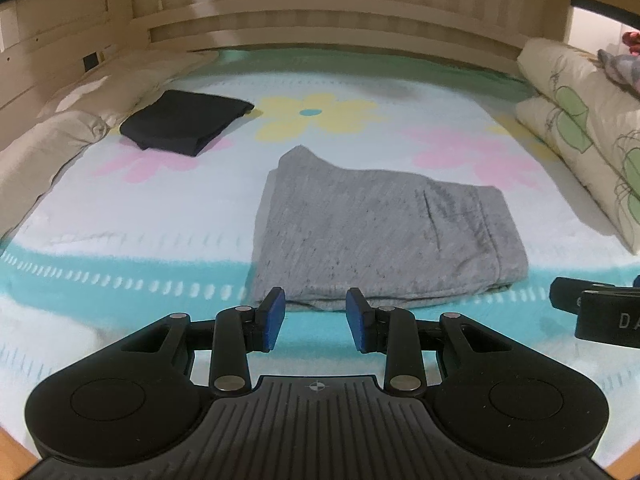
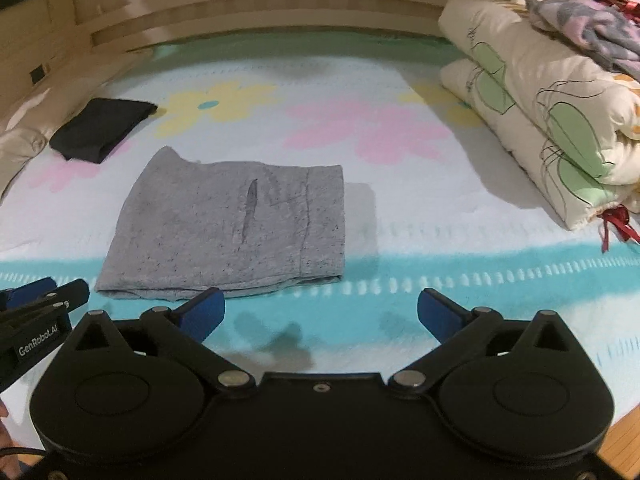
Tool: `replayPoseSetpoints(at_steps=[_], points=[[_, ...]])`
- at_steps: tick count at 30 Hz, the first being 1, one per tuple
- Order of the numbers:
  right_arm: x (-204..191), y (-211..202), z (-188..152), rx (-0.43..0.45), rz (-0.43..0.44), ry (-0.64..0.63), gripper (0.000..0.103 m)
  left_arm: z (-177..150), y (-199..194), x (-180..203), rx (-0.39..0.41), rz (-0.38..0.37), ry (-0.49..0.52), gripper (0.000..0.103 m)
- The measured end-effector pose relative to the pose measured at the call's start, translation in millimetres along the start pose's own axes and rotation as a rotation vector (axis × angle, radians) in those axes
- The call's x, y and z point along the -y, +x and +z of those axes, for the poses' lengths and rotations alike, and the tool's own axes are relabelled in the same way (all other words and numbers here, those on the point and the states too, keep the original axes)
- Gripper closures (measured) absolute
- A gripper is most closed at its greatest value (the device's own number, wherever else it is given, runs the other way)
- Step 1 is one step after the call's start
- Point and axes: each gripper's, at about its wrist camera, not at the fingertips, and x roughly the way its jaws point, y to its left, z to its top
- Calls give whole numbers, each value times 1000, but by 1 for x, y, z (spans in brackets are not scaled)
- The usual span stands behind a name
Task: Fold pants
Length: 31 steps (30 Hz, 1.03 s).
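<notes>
The grey pants (image 1: 380, 232) lie folded into a compact rectangle on the flowered bedsheet (image 1: 360, 128), flat and untouched. My left gripper (image 1: 316, 312) hovers just short of their near edge, its blue pads (image 1: 274, 316) partly apart with nothing between them. In the right wrist view the same pants (image 2: 228, 232) lie ahead and to the left. My right gripper (image 2: 320, 312) stands wide open over the turquoise stripe, off the cloth and empty. Each gripper shows at the edge of the other's view: the right gripper (image 1: 600, 312) and the left gripper (image 2: 40, 312).
A black folded garment (image 1: 184, 122) (image 2: 100, 128) lies at the back left beside a beige pillow (image 1: 60, 140). A folded floral quilt (image 1: 580, 128) (image 2: 552, 112) is stacked on the right. A wooden headboard (image 1: 320, 20) closes the far side.
</notes>
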Motion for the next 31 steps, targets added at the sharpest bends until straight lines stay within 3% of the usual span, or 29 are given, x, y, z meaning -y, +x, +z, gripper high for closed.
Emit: replayPoseSetpoints(at_steps=[18,31], points=[[1,7,-4,-40,-5,50,1,-8,6,8,-20,16,24,71],[-2,14,-6,-65,-33,38,1,-9,2,9,7,6,47,71]])
